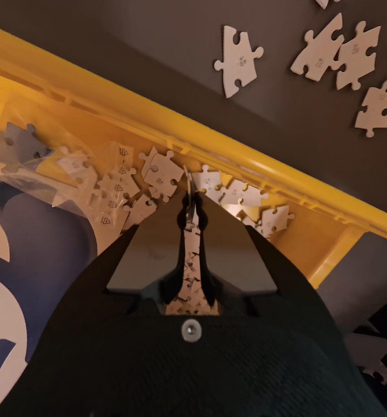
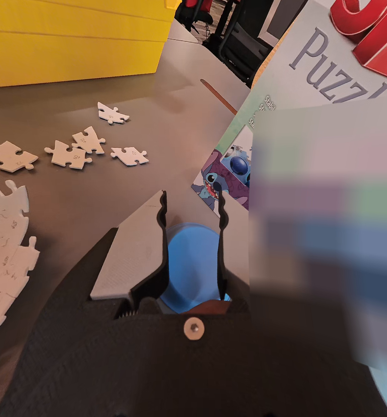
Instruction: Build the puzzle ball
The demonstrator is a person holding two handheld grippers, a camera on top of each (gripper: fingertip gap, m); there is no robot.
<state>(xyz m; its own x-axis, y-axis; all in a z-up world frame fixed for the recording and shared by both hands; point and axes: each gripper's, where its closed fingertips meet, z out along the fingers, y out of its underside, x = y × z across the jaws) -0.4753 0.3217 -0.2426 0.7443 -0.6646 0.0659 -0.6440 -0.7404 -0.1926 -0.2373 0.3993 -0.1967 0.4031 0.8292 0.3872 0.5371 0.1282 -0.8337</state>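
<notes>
My left gripper [image 1: 190, 195] is inside the yellow bin [image 1: 210, 144], shut on a white puzzle piece [image 1: 189, 178] seen edge-on, standing up between the fingertips. Several loose white pieces [image 1: 162, 174] lie along the bin's wall around it. My right gripper [image 2: 192, 195] is open and empty above a round blue plastic part [image 2: 192, 259] on the grey table. A curved, partly joined shell of white pieces [image 2: 5, 248] lies at the left of the right wrist view. Several single pieces [image 2: 69, 155] lie on the table beyond it.
A clear plastic bag [image 1: 111, 180] and a dark blue and white printed item [image 1: 41, 237] lie in the bin. The puzzle box [image 2: 300, 74] stands right of my right gripper. The bin's outer wall [image 2: 75, 45] is at the far left. Loose pieces [image 1: 240, 61] lie beyond the bin. Some 25 cm of space lies between my two pairs of fingers.
</notes>
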